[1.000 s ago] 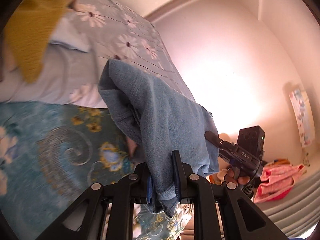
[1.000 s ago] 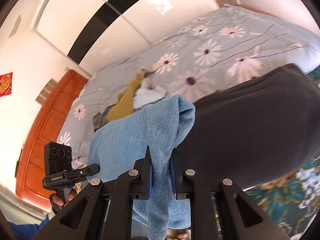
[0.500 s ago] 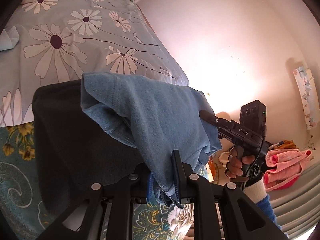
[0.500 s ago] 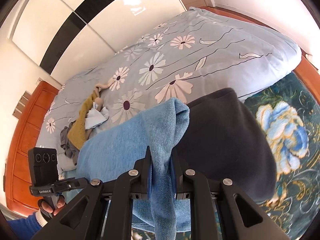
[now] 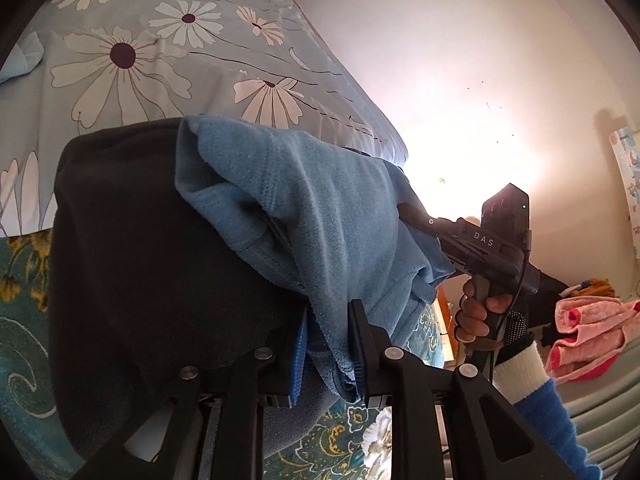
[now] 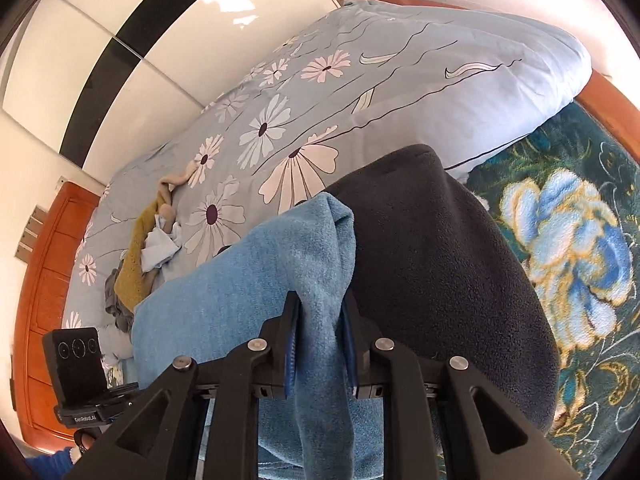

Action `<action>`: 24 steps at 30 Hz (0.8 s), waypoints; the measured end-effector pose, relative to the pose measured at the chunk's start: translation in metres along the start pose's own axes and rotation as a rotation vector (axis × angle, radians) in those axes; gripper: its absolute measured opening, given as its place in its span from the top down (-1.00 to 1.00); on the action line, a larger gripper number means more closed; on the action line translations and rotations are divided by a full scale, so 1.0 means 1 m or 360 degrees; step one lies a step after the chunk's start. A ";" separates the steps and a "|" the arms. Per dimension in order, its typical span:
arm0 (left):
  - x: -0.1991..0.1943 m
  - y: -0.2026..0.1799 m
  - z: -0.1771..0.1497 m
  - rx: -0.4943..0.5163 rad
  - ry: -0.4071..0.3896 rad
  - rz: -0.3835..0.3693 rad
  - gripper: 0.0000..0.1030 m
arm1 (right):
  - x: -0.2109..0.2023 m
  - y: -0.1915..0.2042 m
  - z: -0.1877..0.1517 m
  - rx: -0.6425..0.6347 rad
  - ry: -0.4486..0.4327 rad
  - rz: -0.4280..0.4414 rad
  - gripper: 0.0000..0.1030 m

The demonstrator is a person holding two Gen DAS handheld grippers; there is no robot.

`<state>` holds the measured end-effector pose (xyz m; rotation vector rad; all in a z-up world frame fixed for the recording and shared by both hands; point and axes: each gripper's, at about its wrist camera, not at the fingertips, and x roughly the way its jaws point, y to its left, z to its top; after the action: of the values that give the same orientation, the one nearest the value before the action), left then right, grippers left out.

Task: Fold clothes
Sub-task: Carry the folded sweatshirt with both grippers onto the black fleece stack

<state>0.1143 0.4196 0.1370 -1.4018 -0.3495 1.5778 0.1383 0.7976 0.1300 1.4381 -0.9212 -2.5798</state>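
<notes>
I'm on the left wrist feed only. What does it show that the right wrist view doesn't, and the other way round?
Left wrist only: the person's hand on the right gripper's handle, a pink cloth pile and a bare wall.
Right wrist only: a heap of unfolded clothes on the daisy duvet, the wooden headboard and wardrobe doors.
Both: the blue garment between each gripper's fingers, draped over a dark fleece, on the teal floral blanket. The left gripper and right gripper have just been opening.
</notes>
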 end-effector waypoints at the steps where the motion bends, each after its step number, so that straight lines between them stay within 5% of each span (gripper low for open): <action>1: -0.005 -0.001 0.000 0.0010 0.0003 0.0012 0.40 | -0.003 0.002 -0.001 -0.0007 -0.0004 -0.0016 0.56; 10: -0.062 -0.009 0.016 0.0166 -0.0176 0.0200 0.24 | -0.046 0.021 -0.028 -0.0127 -0.0136 -0.0252 0.42; 15: -0.040 -0.046 0.047 0.0311 -0.0199 0.0227 0.19 | -0.066 0.063 -0.039 -0.0328 -0.0234 -0.0247 0.42; 17: -0.027 -0.055 0.054 0.0325 -0.0169 0.0244 0.18 | -0.062 0.077 -0.043 -0.0395 -0.0201 -0.0200 0.42; 24: -0.018 -0.050 0.037 0.0312 -0.0144 0.0343 0.18 | -0.031 0.074 -0.074 -0.0554 -0.0035 -0.0365 0.41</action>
<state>0.1023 0.4443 0.1958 -1.2520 -0.0946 1.8028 0.1964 0.7116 0.1626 1.4876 -0.2958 -2.7383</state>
